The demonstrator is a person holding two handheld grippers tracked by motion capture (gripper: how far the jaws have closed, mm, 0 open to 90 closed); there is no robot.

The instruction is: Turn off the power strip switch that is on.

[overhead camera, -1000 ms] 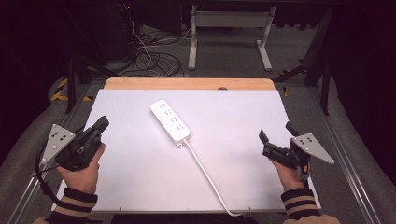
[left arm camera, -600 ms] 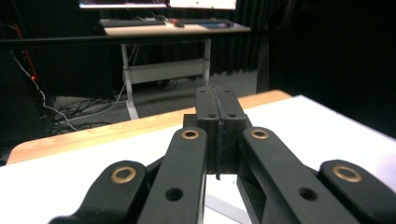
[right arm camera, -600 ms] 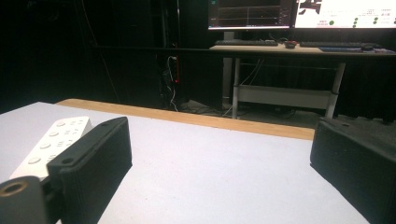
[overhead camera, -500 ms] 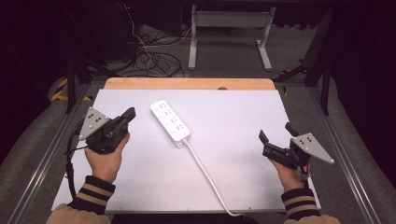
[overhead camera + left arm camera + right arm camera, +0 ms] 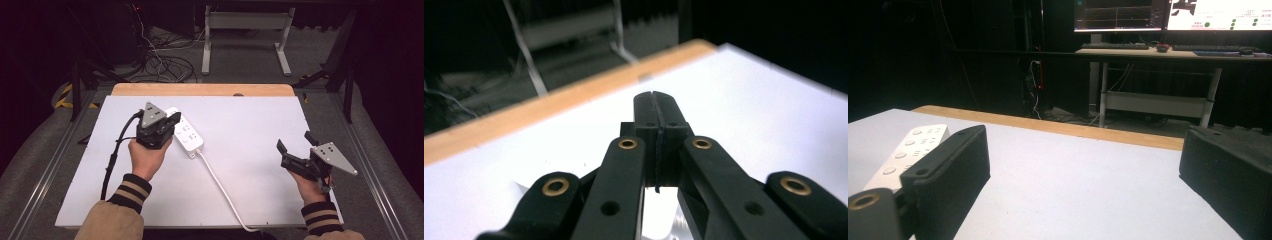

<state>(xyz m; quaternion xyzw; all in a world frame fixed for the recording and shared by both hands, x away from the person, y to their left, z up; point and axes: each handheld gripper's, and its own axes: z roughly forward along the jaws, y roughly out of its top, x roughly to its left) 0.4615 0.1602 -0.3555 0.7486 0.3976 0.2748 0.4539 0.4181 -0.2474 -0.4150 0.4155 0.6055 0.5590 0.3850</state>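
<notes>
A white power strip (image 5: 184, 134) lies flat on the white tabletop (image 5: 250, 125), left of the middle, set on a slant so that its far end points toward the far left. Its white cable (image 5: 220, 186) leaves the near end and runs across the sheet to the near edge.

The left gripper (image 5: 172, 121) is held over the strip's far end in the high view, its body and grey three-cornered plate just left of the strip and its black tips above the strip's left edge. Whether the tips touch the strip cannot be told from there. In the left gripper view the fingers (image 5: 644, 117) are pressed flat together with nothing between them, pointing toward the wooden far border (image 5: 549, 102) of the tabletop; a pale blurred patch shows below them at the bottom of the frame.

The right gripper (image 5: 291, 148) sits near the right edge of the tabletop, close to the surface, well apart from the strip, pointing left toward it. Its fingers (image 5: 948, 165) are spread wide and hold nothing. In the right gripper view bare tabletop fills the gap between them, and the power strip (image 5: 910, 145) lies farther off, partly hidden behind the left-hand finger.
</notes>
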